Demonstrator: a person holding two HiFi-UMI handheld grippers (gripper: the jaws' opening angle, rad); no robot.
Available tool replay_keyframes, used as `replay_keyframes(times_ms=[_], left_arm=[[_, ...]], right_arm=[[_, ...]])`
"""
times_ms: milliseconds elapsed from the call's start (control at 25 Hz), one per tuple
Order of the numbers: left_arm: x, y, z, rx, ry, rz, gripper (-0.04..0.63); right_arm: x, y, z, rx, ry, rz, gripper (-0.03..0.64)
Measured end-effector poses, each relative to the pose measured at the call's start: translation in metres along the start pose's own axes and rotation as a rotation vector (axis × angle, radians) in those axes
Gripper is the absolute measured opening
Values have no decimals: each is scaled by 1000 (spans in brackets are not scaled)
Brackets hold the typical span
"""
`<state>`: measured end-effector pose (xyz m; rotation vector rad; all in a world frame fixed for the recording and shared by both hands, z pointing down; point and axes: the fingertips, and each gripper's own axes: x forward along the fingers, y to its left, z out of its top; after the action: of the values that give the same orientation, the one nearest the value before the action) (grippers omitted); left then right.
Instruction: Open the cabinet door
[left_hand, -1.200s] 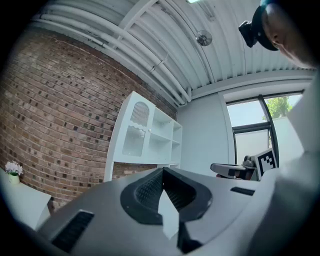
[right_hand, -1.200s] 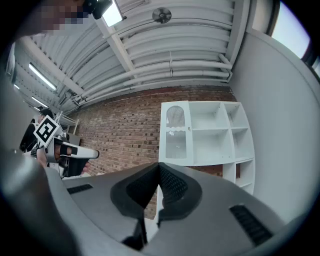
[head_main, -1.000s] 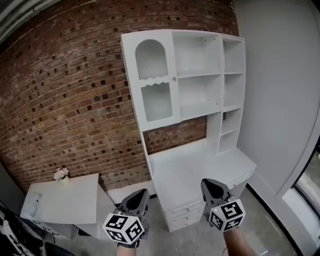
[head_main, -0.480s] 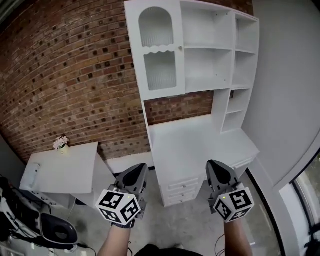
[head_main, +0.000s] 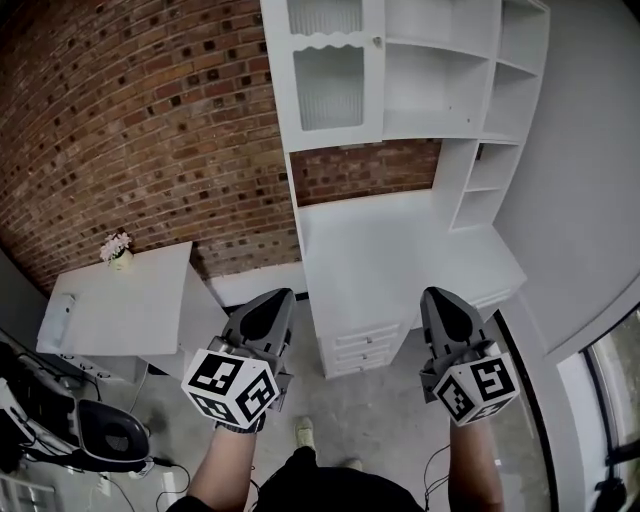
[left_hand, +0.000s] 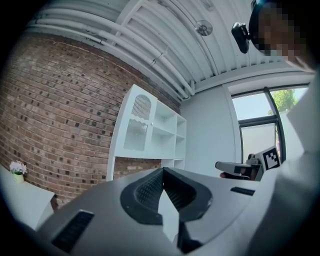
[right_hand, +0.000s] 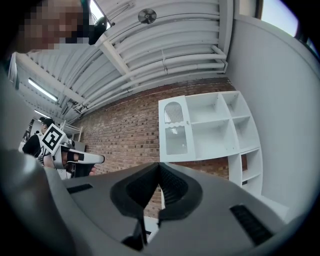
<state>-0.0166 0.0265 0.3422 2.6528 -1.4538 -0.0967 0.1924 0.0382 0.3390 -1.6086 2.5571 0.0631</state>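
Observation:
The white cabinet door (head_main: 335, 75), with frosted ribbed panes and a small knob (head_main: 377, 41) on its right edge, is closed at the upper left of a white shelf-and-desk unit against the brick wall. Its top is cut off in the head view. Both grippers are held level, well short of the unit and far below the door. My left gripper (head_main: 270, 303) is shut and holds nothing. My right gripper (head_main: 438, 298) is also shut and empty. The door shows far ahead past the left gripper (left_hand: 162, 171) as door (left_hand: 138, 131), and past the right gripper (right_hand: 159, 165) as door (right_hand: 175, 134).
Open shelves (head_main: 430, 60) fill the unit to the right of the door, above a white desk top (head_main: 390, 250) and drawers (head_main: 360, 345). A low white table (head_main: 120, 310) with a flower pot (head_main: 117, 246) stands at left, an office chair (head_main: 110, 440) beside it. A grey wall (head_main: 590, 180) closes the right.
The cabinet has slid up the head view until its top is cut off, and the floor and my legs have come into view. Both grippers sit slightly lower and stay shut.

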Motion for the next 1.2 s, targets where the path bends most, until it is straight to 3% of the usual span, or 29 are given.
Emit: replay_keyframes(times_ms=[840, 1200], left_arm=[[133, 159, 28, 69, -19, -150, 6], [179, 191, 25, 49, -10, -174, 6]], right_arm=[[178, -15, -18, -64, -8, -169, 3], [233, -35, -25, -60, -7, -154, 5]])
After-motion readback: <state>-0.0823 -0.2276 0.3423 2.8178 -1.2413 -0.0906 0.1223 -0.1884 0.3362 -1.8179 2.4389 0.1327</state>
